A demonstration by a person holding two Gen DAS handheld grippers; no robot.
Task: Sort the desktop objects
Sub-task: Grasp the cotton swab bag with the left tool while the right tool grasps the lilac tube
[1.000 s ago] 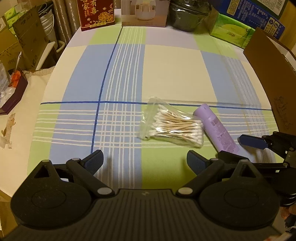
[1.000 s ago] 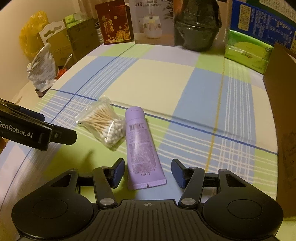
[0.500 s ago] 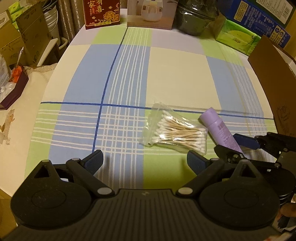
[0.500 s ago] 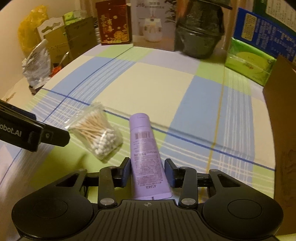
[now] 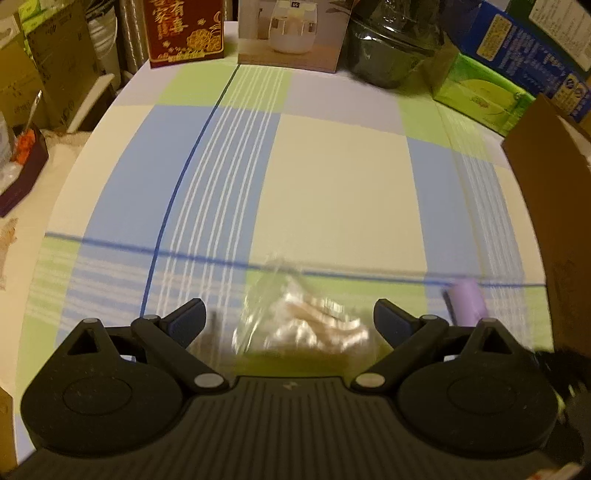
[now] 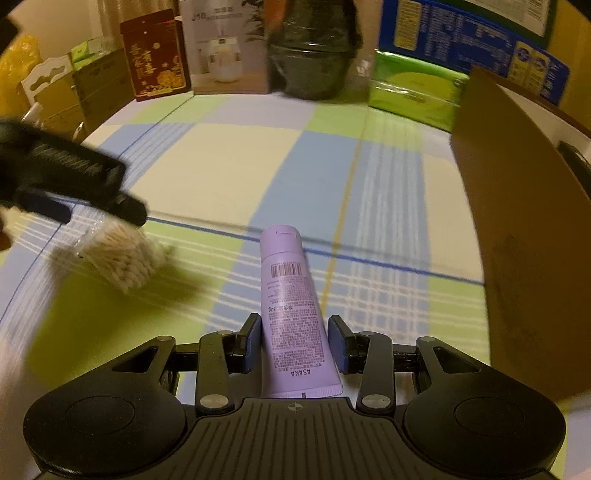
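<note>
A clear bag of cotton swabs (image 5: 301, 325) lies on the checked tablecloth, blurred, between the wide-open jaws of my left gripper (image 5: 290, 319); it also shows in the right wrist view (image 6: 123, 258) with the left gripper (image 6: 74, 184) over it. A lilac tube (image 6: 291, 306) lies lengthwise between the fingers of my right gripper (image 6: 293, 341), which are closed in against its sides. The tube's cap end shows in the left wrist view (image 5: 467, 301).
A tall brown cardboard box (image 6: 524, 236) stands at the right. Along the back edge stand a red box (image 5: 183, 31), a humidifier box (image 5: 293, 33), a dark pot (image 5: 391, 48), a green tissue pack (image 5: 480, 92) and a blue box (image 6: 469, 48).
My left gripper has moved forward so the swab bag now lies between its open jaws. My right gripper has narrowed onto the lilac tube.
</note>
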